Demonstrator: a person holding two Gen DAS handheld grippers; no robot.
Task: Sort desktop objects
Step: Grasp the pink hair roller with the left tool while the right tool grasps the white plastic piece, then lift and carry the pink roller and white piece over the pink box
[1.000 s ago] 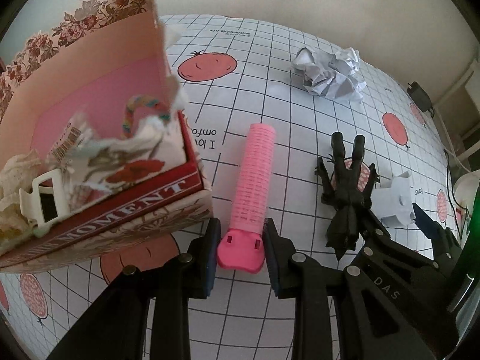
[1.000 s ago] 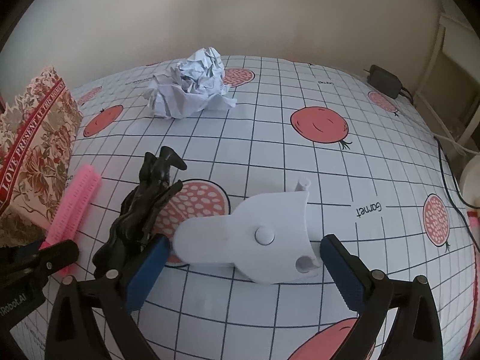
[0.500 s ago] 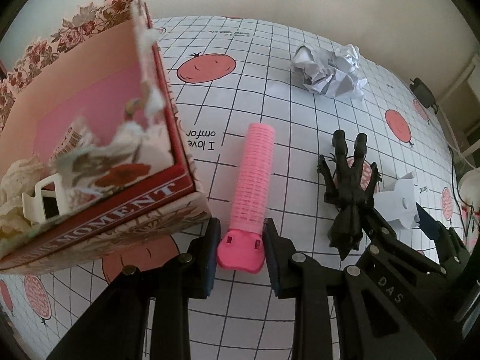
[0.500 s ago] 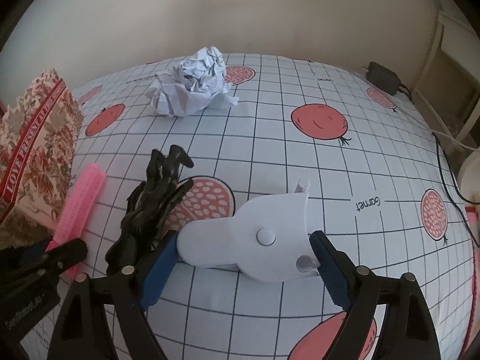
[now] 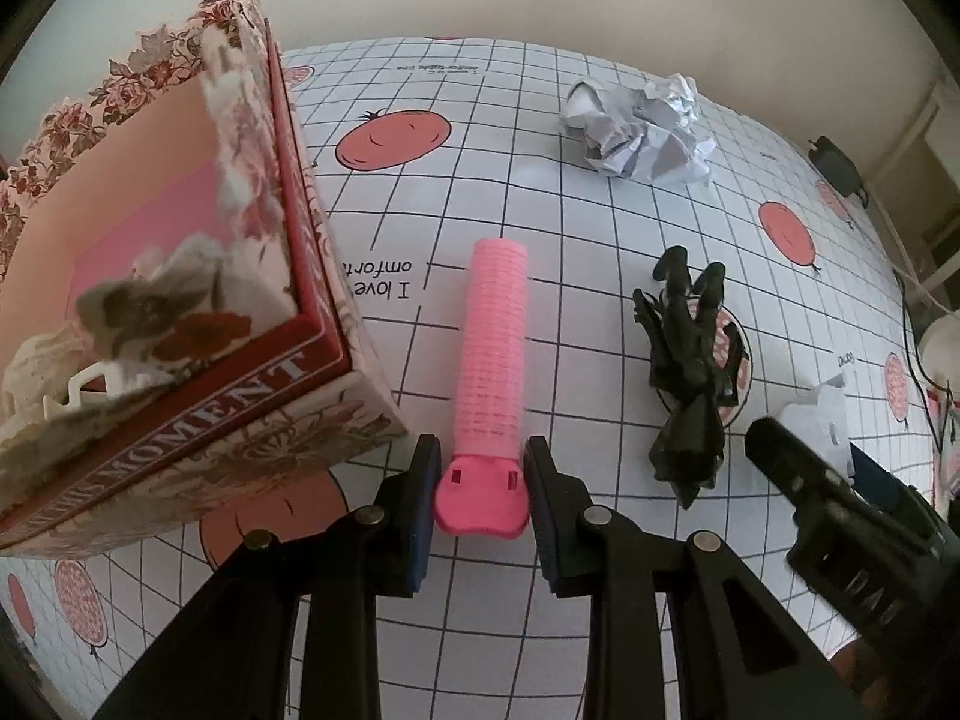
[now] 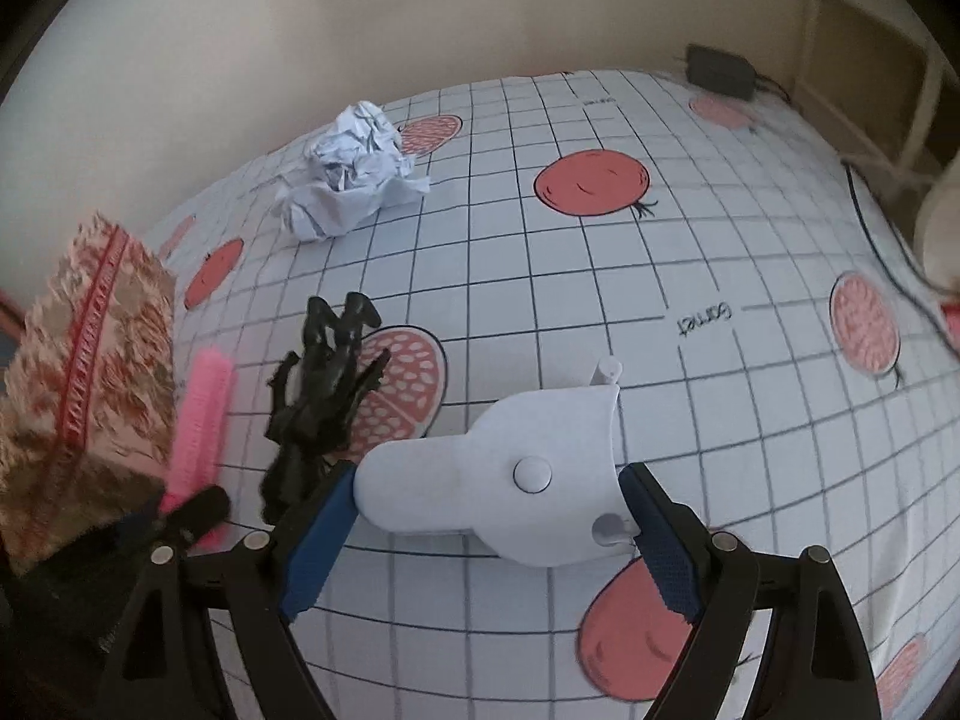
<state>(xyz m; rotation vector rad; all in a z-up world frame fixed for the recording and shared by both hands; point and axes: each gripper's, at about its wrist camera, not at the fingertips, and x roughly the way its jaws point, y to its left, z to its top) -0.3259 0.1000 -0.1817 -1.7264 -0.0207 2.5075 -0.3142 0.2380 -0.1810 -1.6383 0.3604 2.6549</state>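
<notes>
A pink hair roller (image 5: 492, 360) lies on the checked tablecloth, and my left gripper (image 5: 480, 498) is shut on its flat near end. To its left stands the floral box (image 5: 198, 420), with paper scraps and a white clip inside. A black claw clip (image 5: 690, 360) lies to the right of the roller. In the right wrist view my right gripper (image 6: 489, 534) is shut on a white plastic piece (image 6: 510, 474), with a blue pad against each side. The claw clip (image 6: 324, 384) lies just left of it.
A crumpled paper ball (image 5: 642, 126) sits at the far side of the cloth. A black charger (image 6: 717, 69) and its cable lie at the far right edge. The floral box (image 6: 90, 360) is blurred at the left of the right wrist view.
My right gripper's jaws narrowed onto the white plastic piece and shifted a little with it. The left gripper stays shut on the roller. The box and its contents look shifted and blurred.
</notes>
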